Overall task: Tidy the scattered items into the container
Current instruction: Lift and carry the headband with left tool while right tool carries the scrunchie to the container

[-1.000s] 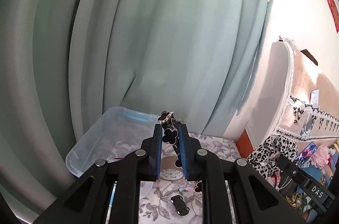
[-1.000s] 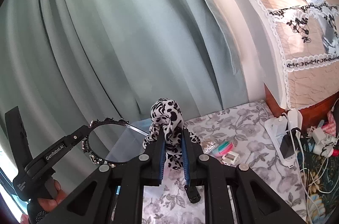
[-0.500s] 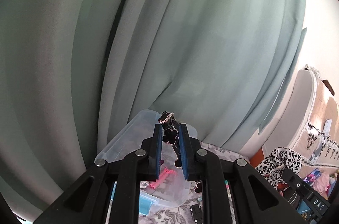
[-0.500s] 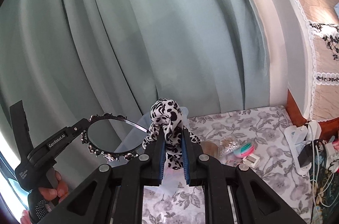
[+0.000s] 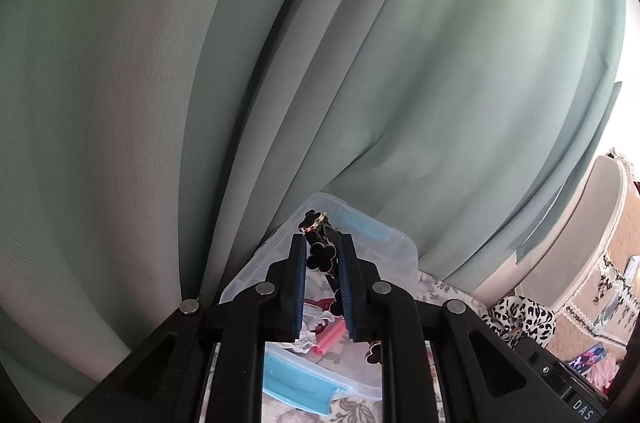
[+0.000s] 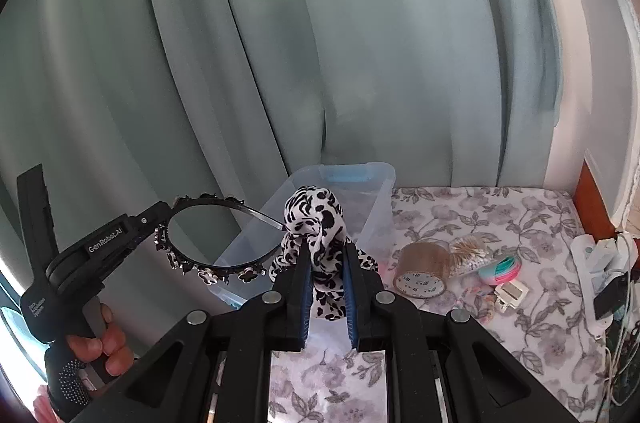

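My left gripper point(image 5: 322, 243) is shut on a black headband point(image 5: 320, 257) set with clover-shaped studs. It hangs over the clear plastic container point(image 5: 384, 251) with blue handles. In the right wrist view the same headband point(image 6: 218, 269) arcs out of the left gripper point(image 6: 160, 223), held by a hand at the lower left. My right gripper point(image 6: 326, 251) is shut on a black-and-white spotted fabric headband point(image 6: 316, 223), in front of the container point(image 6: 380, 199). A pink item point(image 5: 330, 337) and crumpled paper lie inside the container.
A flowered cloth point(image 6: 472, 219) covers the surface. On it right of the container lie a tape roll point(image 6: 422, 271), a brush point(image 6: 472, 255), a pink-and-teal item point(image 6: 504, 269) and a small white clip point(image 6: 510, 293). Green curtains point(image 6: 320, 43) hang behind. A power strip point(image 6: 592, 263) sits at the right edge.
Both grippers have swung left toward the container, each with its headband still clamped. The container now sits nearer the middle of both views and its contents show.
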The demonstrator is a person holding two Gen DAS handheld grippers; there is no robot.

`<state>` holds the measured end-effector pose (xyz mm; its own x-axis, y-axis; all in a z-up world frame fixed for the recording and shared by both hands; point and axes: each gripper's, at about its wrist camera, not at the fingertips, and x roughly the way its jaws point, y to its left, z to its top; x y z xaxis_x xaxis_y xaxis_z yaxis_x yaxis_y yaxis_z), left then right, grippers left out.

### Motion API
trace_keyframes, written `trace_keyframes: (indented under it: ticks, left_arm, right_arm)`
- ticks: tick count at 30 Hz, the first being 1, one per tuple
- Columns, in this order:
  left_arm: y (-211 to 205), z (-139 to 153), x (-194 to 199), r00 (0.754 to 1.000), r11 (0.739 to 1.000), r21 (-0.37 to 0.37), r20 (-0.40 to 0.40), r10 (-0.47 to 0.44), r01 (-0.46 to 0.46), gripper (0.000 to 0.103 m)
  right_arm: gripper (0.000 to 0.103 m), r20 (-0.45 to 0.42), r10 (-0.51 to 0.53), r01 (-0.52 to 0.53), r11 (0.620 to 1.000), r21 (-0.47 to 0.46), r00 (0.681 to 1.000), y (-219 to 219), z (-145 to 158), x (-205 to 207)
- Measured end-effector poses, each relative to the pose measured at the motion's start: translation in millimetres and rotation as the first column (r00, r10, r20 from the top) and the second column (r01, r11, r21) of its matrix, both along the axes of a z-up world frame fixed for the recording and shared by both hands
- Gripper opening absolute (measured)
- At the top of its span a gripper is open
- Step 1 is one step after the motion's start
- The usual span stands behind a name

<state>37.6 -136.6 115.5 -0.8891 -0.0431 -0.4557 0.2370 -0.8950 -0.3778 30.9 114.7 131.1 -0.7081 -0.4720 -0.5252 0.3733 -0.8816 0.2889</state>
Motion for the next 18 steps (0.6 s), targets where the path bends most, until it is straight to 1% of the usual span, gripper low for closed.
trace_keyframes:
  ticks: [7,18]
  left_arm:
    - [-14,-16,-9,0.999,1.0,0.024,0.036,0.0,-0.001,0.016]
    - [-19,-41,-33,0.995,0.999,0.042,0.096,-0.005,0.001,0.016]
  right_arm:
    - [0.015,0.041,0.026,-0.027,0.999,0.029,0.999,-20,-14,-14]
    - [0.015,0.102,0.053,-0.059,0.997,0.058,0.993,-42,-35,-41]
